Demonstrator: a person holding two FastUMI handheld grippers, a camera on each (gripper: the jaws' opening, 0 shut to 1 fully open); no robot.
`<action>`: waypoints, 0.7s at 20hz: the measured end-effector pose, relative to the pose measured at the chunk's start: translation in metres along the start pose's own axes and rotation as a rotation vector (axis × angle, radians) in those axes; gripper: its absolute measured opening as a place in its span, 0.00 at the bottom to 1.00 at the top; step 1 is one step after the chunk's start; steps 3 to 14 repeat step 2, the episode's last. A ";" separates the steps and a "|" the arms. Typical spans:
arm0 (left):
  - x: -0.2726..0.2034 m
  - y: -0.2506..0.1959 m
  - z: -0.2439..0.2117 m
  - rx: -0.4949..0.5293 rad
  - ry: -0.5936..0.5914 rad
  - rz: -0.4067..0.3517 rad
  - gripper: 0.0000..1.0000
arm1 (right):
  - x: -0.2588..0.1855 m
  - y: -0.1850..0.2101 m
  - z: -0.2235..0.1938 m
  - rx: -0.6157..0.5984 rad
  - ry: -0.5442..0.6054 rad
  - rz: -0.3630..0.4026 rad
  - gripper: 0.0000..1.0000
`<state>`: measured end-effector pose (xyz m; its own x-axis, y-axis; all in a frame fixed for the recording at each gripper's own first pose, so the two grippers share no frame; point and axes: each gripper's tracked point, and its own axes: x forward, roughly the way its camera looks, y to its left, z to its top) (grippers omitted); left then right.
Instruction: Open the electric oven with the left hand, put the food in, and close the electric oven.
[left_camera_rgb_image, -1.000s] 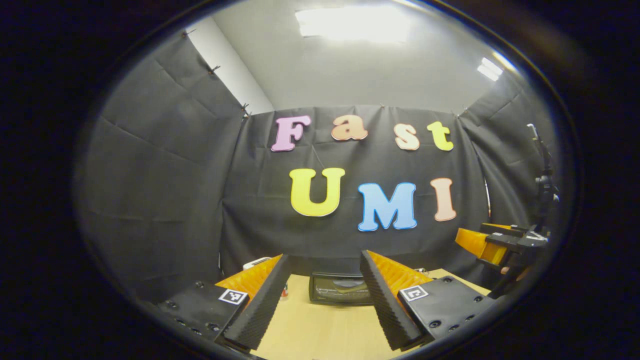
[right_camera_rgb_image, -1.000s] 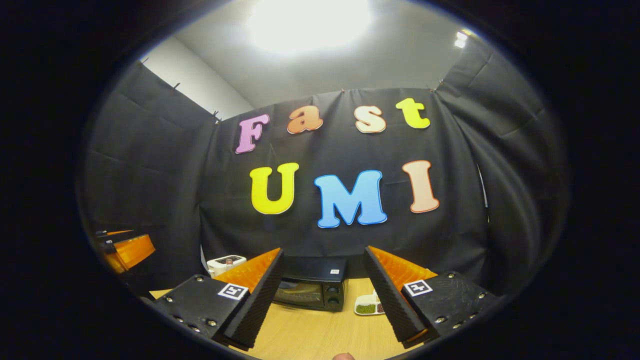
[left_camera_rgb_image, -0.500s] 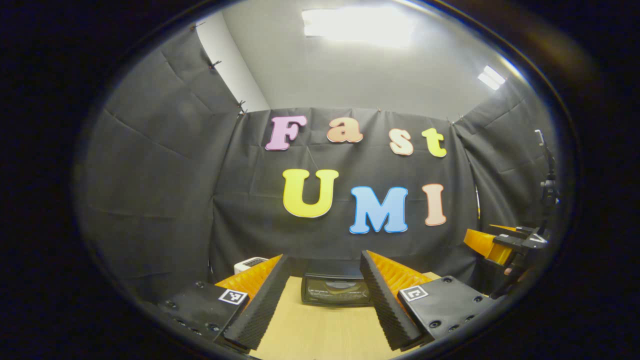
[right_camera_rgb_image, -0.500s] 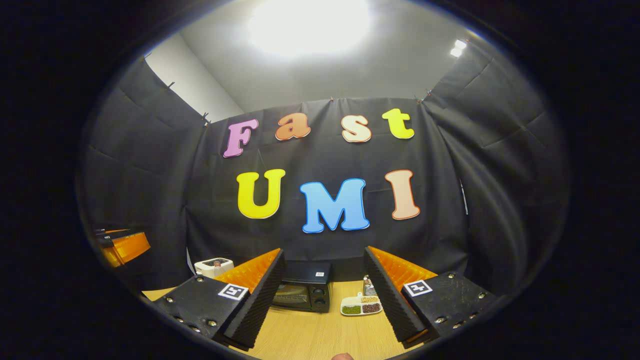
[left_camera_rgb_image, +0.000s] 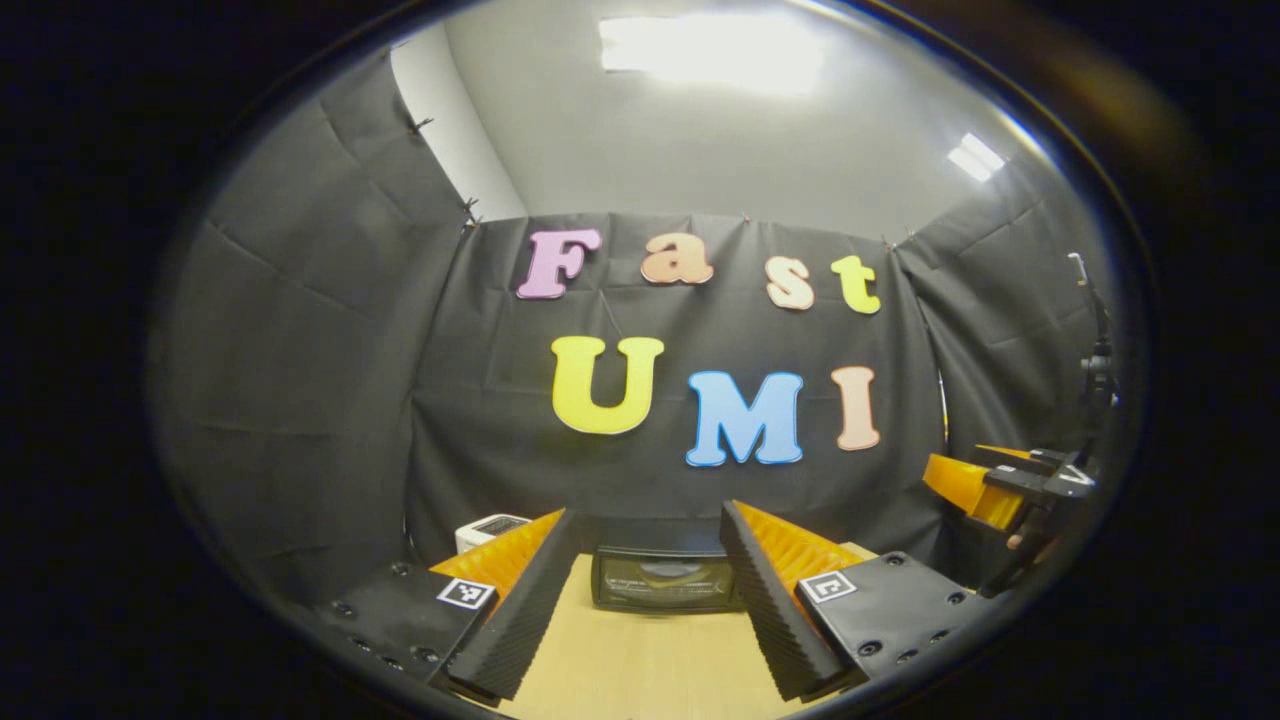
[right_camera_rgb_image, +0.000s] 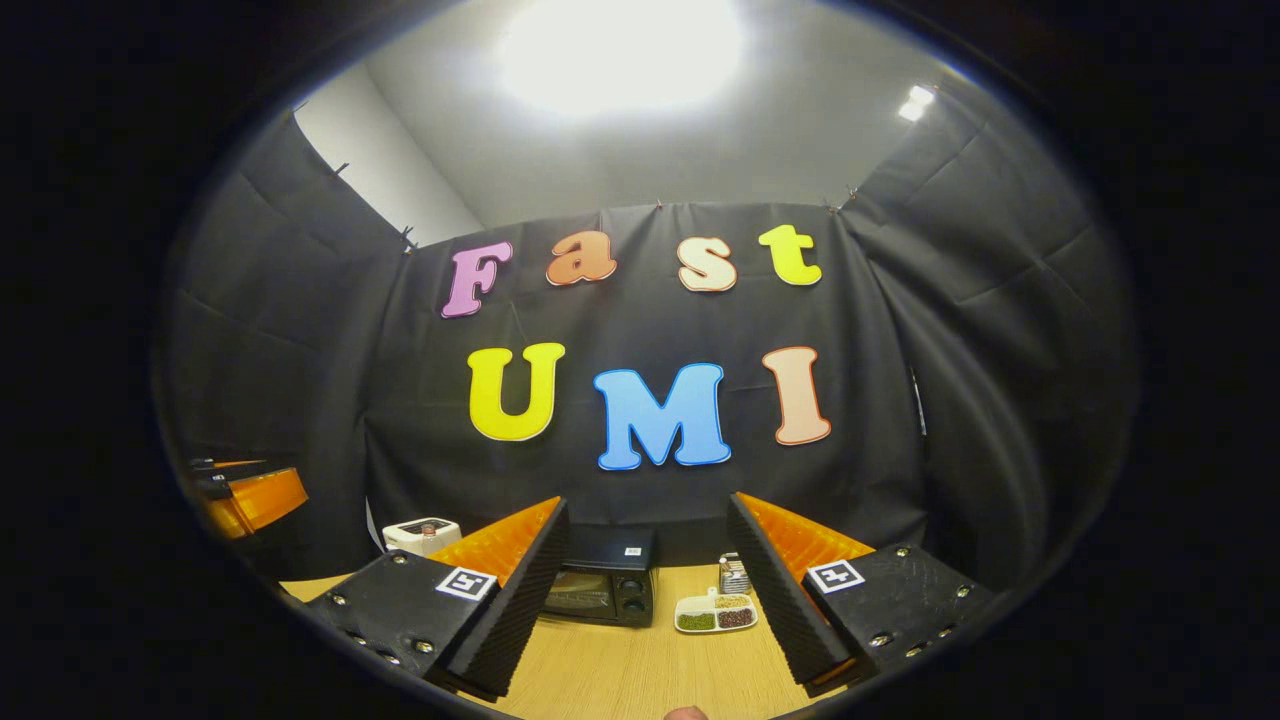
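In the left gripper view, the left tool (left_camera_rgb_image: 650, 600) hangs above the pale wooden worktop (left_camera_rgb_image: 650, 670) with its two fingers spread wide and nothing between them. The electric oven (left_camera_rgb_image: 665, 578) stands straight ahead at the far end of the worktop, against the black cloth wall, framed in the gap between the fingers and well apart from them; its glass door faces the tool and is closed. A small white appliance (left_camera_rgb_image: 485, 528) sits to the oven's left, partly behind the left finger. At the right edge of this view the right tool (left_camera_rgb_image: 985, 485) is held up off the worktop by a hand (left_camera_rgb_image: 1030, 545).

In the right gripper view, the right tool (right_camera_rgb_image: 648, 600) is likewise wide open and empty, above the worktop (right_camera_rgb_image: 650, 680). The oven (right_camera_rgb_image: 600, 585) lies ahead and a little left of the gap, its left part hidden behind the left finger. Just to its right is a white divided dish (right_camera_rgb_image: 715, 612) of food, green in one compartment and dark reddish in another; what the food is I cannot tell at this size. A small container (right_camera_rgb_image: 735, 572), perhaps a jar, stands behind the dish. The white appliance (right_camera_rgb_image: 420, 535) shows at the left, and the left tool (right_camera_rgb_image: 245, 495) at the far left edge.
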<state>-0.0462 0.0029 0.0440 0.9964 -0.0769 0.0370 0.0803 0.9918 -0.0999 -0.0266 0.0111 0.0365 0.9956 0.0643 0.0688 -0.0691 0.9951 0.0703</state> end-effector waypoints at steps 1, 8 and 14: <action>0.000 0.000 0.000 0.001 0.000 -0.001 0.95 | 0.000 0.000 0.001 -0.001 -0.002 0.000 0.97; 0.000 0.001 0.000 0.004 -0.001 -0.001 0.99 | -0.001 0.002 0.001 -0.001 -0.004 0.002 0.97; 0.000 0.001 0.000 0.004 -0.001 -0.001 0.99 | -0.001 0.002 0.001 -0.001 -0.004 0.002 0.97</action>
